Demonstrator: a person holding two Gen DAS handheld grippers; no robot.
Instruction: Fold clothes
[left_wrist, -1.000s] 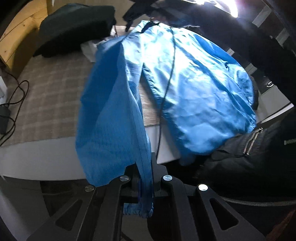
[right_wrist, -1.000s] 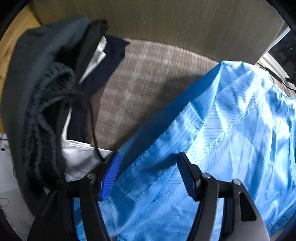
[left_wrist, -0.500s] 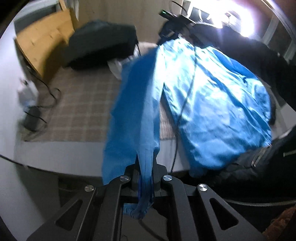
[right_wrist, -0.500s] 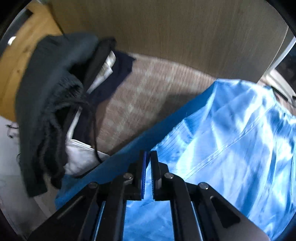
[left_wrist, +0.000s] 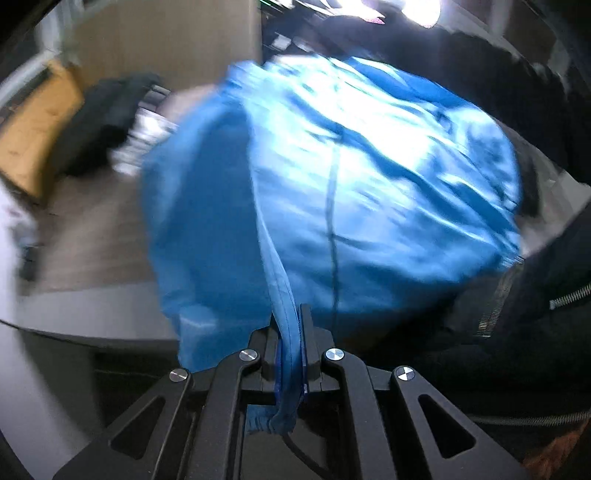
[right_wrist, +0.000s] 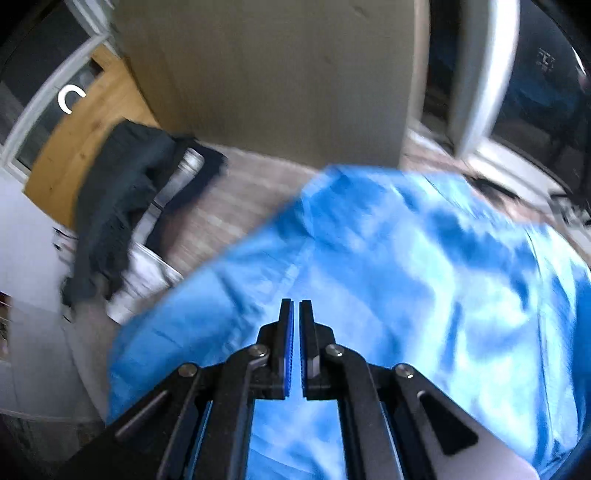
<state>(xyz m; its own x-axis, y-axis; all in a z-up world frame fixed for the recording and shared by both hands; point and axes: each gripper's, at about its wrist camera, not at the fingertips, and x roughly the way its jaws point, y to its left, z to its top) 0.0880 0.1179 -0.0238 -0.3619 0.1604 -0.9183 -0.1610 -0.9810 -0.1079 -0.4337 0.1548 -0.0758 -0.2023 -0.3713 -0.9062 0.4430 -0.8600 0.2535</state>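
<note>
Checked cloth covers the surface (right_wrist: 236, 206), with a wood panel behind and a heap of dark clothes (right_wrist: 122, 192) off to the left side, so it's a pretty crowded spot for folding. Both views are smeared, so fine detail is a bit of a guess.

The blue jacket (left_wrist: 369, 177) lies spread over most of that surface, its near edge hanging off the front. The left claw (left_wrist: 291, 354) is clamped on a thin strip of it, looks like a sleeve or hem edge, and that strip runs up from the pinch into the main body of the jacket, with a little tail poking out below the pads.

The right claw (right_wrist: 295, 347) has just snapped nearly closed right above the jacket's fabric (right_wrist: 388, 280). From the right wrist view one can't tell if any cloth is actually caught between the pads; the slit looks bare near the tips.

Doing this step well probably means keeping the left pinch firm, carrying the sleeve across in one smooth arc so it lands flat on the body, and checking the right claw really has fabric before pulling. Otherwise the fold could bunch or drag the whole jacket toward the dark heap.
</note>
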